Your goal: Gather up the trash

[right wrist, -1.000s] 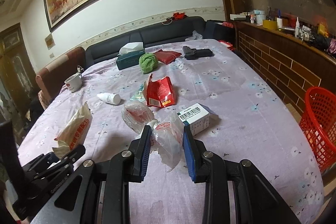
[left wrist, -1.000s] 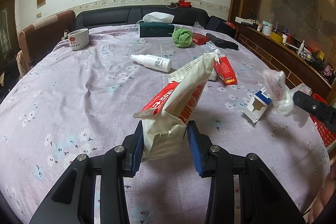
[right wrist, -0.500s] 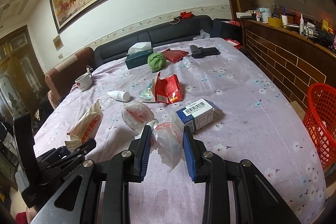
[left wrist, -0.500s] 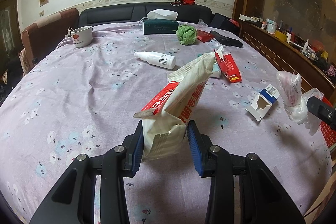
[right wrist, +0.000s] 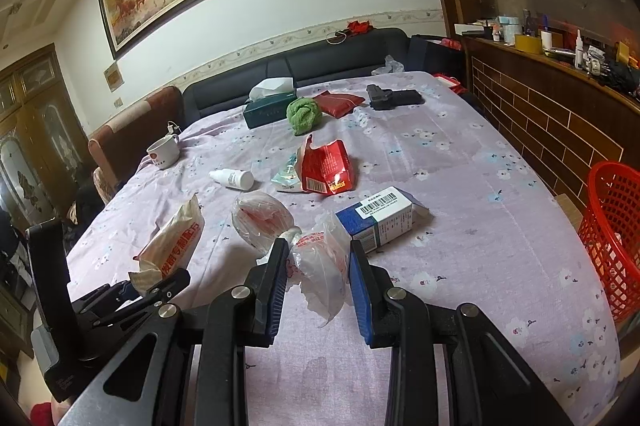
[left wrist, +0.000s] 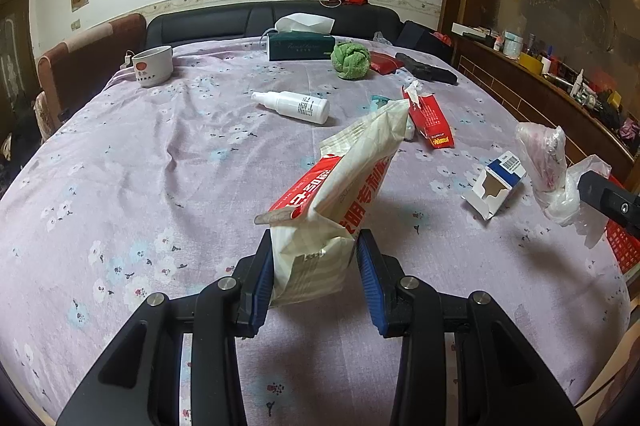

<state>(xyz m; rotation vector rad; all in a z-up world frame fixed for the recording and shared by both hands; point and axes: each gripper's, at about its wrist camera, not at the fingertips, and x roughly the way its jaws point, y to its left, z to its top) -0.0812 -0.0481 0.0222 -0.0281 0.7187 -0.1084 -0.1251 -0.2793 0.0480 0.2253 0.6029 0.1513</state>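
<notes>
Purple floral cloth covers the counter [left wrist: 160, 154], which stands in a sitting room with a dark sofa and a framed horse painting behind it. Both hands are loaded. The left claw [left wrist: 316, 266] is clamped on the bottom of a cream and red paper bag [left wrist: 344, 186], which stands up out of its jaws above the cloth. The right claw [right wrist: 318, 274] is closed on a crumpled clear plastic bag [right wrist: 320, 262], whose knotted, bulging end with red print sticks out ahead and to the left of the fingers.

A red mesh basket [right wrist: 612, 234] stands beyond the counter's right edge, and it looks like the place for the trash. Only a little of its inside shows, so whether anything lies in it cannot be told. Neither held piece is over it yet.

On the cloth, loose rubbish remains: a blue and white carton [right wrist: 380, 218] with its flap open, just beyond the right claw; a torn red packet [right wrist: 326, 166] near the middle; and a small teal wrapper [right wrist: 286, 178] touching the packet's left side. A white spray bottle [left wrist: 294, 104] lies on its side farther back. A mug [left wrist: 154, 66], a green tissue box [left wrist: 302, 46], a balled green cloth [left wrist: 350, 60], a flat red pouch [right wrist: 340, 102] and a black object [right wrist: 394, 96] sit toward the far edge; these look more like belongings than trash.

As a judgement, the job is early to middling: two pieces picked up, none visibly dropped, at least three left.
</notes>
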